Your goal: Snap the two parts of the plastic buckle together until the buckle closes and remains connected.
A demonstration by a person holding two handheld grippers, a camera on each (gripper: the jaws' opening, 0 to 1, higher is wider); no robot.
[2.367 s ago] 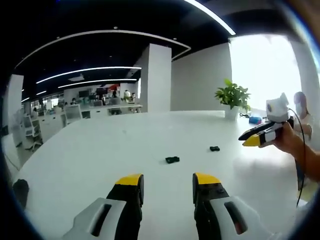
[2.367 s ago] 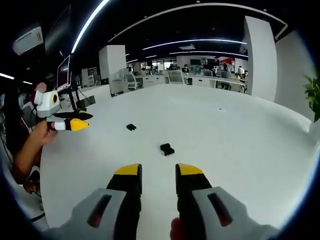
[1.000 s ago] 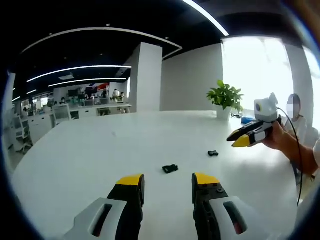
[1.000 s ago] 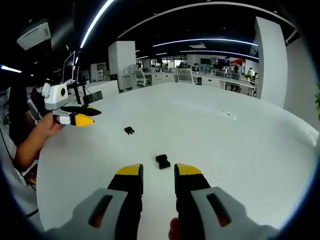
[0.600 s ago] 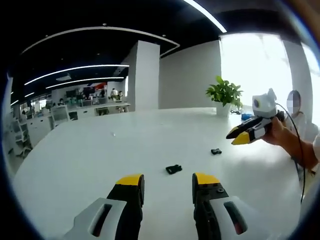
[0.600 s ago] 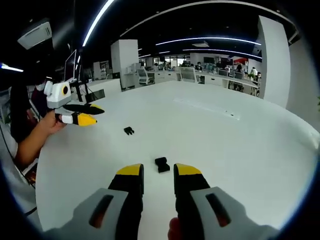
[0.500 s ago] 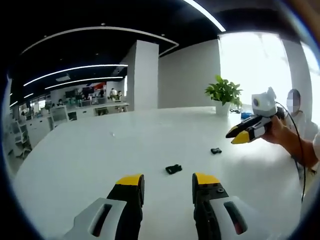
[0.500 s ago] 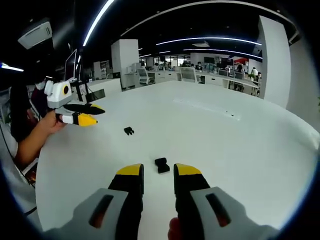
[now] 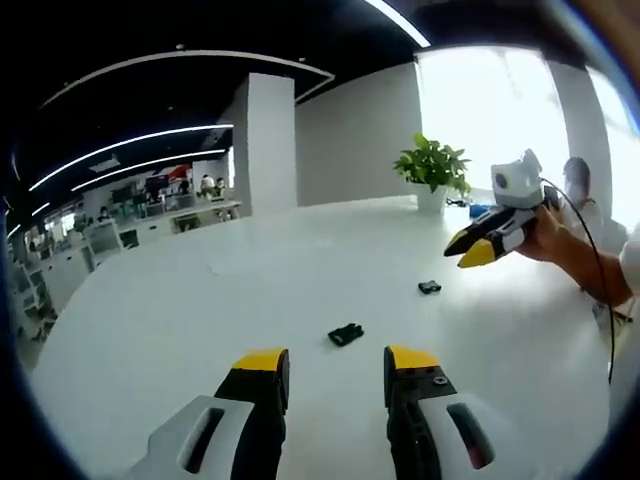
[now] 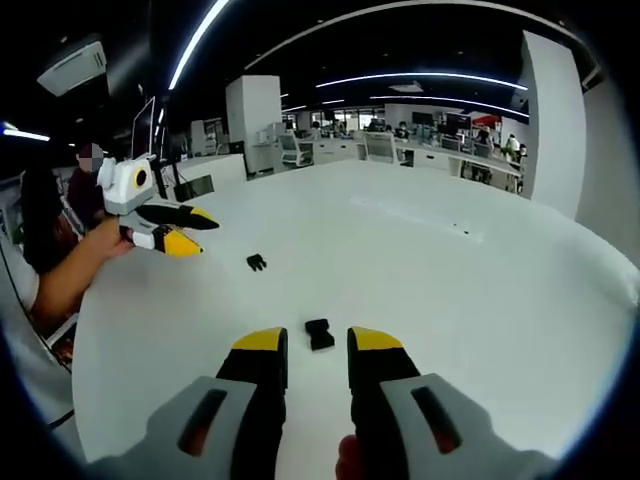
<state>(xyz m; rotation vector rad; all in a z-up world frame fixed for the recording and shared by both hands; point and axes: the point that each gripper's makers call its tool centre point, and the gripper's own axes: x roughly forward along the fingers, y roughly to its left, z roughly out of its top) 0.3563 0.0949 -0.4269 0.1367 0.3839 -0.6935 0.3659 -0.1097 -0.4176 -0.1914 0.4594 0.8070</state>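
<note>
White bench: two black buckle parts lying well apart, unjoined — the first buckle part just ahead of the jaws in both views, the second buckle part farther off. Left hand-held gripper: raised above the bench, jaws apart, gripping nothing. Right hand-held gripper: likewise raised, jaws apart and empty; potted plant at the bench's far edge.

Both tongs, left and right, hover with jaws parted and nothing between them.
</note>
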